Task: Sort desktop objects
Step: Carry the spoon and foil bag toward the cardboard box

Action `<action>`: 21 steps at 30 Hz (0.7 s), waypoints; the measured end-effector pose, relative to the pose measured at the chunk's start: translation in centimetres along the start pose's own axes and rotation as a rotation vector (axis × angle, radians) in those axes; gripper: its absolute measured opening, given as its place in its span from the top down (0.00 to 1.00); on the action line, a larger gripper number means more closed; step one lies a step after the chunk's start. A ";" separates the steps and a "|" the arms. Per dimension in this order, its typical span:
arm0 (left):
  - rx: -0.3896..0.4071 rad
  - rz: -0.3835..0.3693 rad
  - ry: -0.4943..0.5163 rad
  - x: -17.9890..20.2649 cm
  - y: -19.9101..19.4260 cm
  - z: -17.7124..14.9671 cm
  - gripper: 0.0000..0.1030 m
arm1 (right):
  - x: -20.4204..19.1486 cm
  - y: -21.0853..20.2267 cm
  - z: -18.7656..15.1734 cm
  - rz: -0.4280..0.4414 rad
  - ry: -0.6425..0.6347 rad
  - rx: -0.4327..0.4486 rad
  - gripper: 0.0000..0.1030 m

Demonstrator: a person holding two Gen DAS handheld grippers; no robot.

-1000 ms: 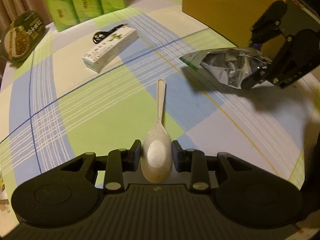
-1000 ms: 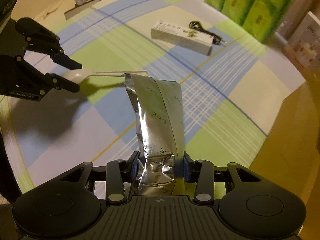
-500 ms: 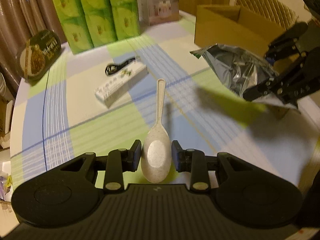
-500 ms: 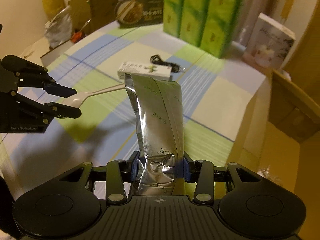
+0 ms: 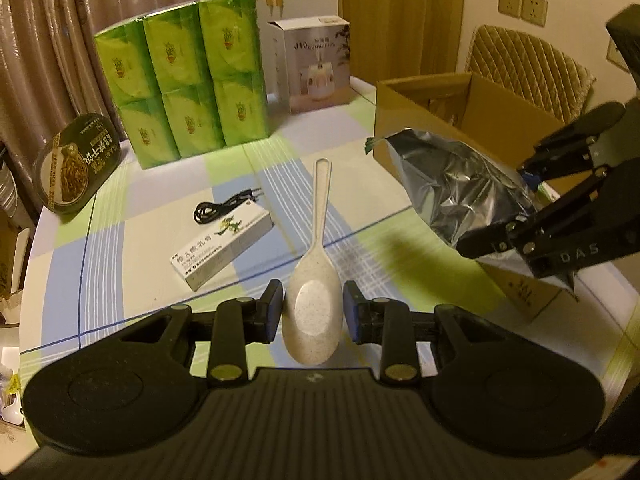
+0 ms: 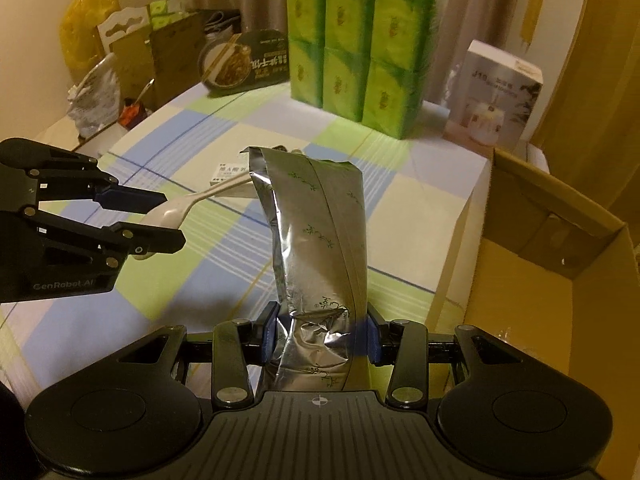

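A beige speckled spoon (image 5: 322,204) is off the checked tablecloth, its bowl clamped by my left gripper (image 5: 314,309), which is shut on it, handle pointing away. To the right, my right gripper (image 5: 492,208) is shut on the crumpled end of a silver foil bag (image 5: 444,184), held in the air beside the open cardboard box (image 5: 420,96). In the right wrist view the foil bag (image 6: 316,220) rises from my right gripper (image 6: 320,330). My left gripper (image 6: 173,222) holds the spoon (image 6: 224,191) at the left, and the box (image 6: 516,240) is at the right.
On the cloth lie a small white carton (image 5: 224,246) and a black cable (image 5: 224,207). Green tissue packs (image 5: 180,80), a white product box (image 5: 316,64) and a noodle bowl (image 5: 78,164) stand at the back. Bags and cartons (image 6: 120,60) crowd the far left.
Both grippers have risen from the table with their loads and tilted up, so more of the room shows. The foil bag has moved closer to the cardboard box.
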State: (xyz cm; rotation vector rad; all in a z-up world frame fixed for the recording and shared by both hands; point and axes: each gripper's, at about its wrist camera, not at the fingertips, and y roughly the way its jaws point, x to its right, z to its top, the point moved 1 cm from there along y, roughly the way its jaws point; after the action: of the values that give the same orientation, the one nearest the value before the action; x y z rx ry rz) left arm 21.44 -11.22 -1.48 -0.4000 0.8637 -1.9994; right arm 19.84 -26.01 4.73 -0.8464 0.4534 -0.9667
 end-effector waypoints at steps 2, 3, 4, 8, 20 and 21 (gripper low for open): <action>0.005 0.005 -0.007 0.0 0.0 0.2 0.74 | 0.1 -0.1 0.1 -0.003 0.009 0.006 0.62; 0.007 0.006 -0.010 0.0 0.0 0.3 0.74 | 0.2 -0.1 0.1 -0.004 0.012 0.010 0.62; 0.010 0.008 -0.015 0.0 0.0 0.4 0.74 | 0.3 -0.2 0.1 -0.005 0.017 0.015 0.62; 0.018 0.011 -0.025 -0.1 0.0 0.7 0.74 | 0.5 -0.5 0.3 -0.007 0.033 0.034 0.62; 0.046 0.024 -0.067 0.0 0.1 1.8 0.74 | 1.0 -1.1 0.7 -0.020 0.070 0.074 0.62; 0.049 0.025 -0.071 0.0 0.1 1.9 0.74 | 1.2 -1.1 0.7 -0.021 0.076 0.078 0.62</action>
State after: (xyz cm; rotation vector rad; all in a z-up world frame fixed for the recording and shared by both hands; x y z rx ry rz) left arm 22.55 -12.07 -0.23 -0.4272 0.7705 -1.9678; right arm 20.36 -27.06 6.08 -0.7471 0.4696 -1.0323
